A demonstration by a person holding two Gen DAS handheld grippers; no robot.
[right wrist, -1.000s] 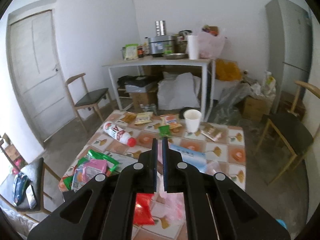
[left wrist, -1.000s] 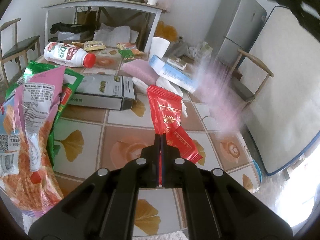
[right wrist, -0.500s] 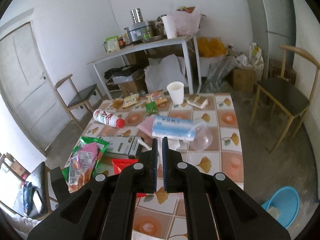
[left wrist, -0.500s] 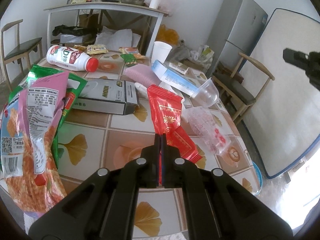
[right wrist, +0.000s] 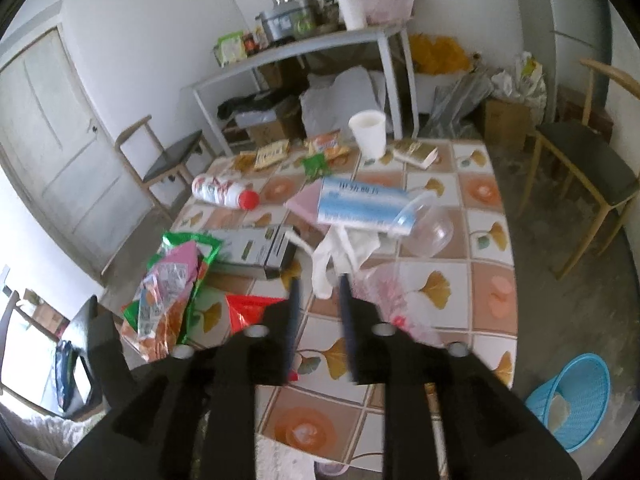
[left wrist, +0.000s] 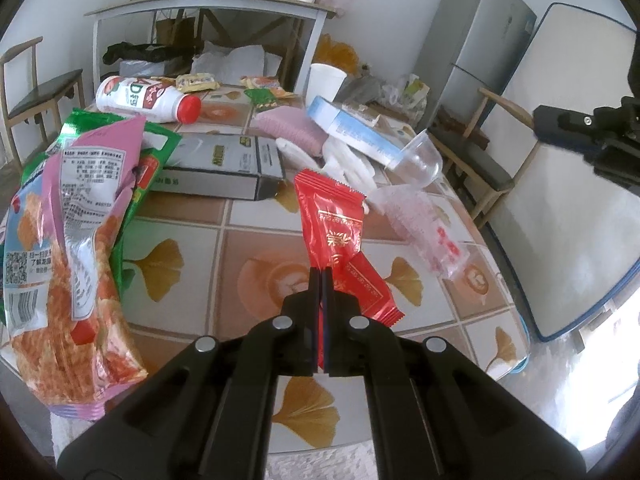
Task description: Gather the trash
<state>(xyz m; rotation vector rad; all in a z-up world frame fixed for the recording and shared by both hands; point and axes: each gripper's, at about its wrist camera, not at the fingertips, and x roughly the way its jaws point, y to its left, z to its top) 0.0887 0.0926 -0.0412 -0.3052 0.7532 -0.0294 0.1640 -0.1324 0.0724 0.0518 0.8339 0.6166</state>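
My left gripper (left wrist: 321,274) is shut on a red snack wrapper (left wrist: 332,216) and holds it above the tiled table (left wrist: 256,280). A second red wrapper (left wrist: 370,292) lies under it. My right gripper (right wrist: 318,280) is open and empty, high above the table; it also shows at the right of the left wrist view (left wrist: 580,136). A pink-printed clear plastic bag (right wrist: 392,296) lies on the table just right of its fingers. A blue trash basket (right wrist: 572,404) stands on the floor at the right.
The table holds pink and green snack bags (left wrist: 72,216), a grey carton (left wrist: 224,168), a white bottle with red cap (left wrist: 148,98), a clear plastic cup (right wrist: 430,230), a blue-white box (right wrist: 360,204), a paper cup (right wrist: 368,132). Chairs (right wrist: 592,172) flank the table.
My right gripper has opened from shut and dropped lower toward the table, tilting down. The pink plastic bag now lies on the table. My left gripper holds the red wrapper as before.
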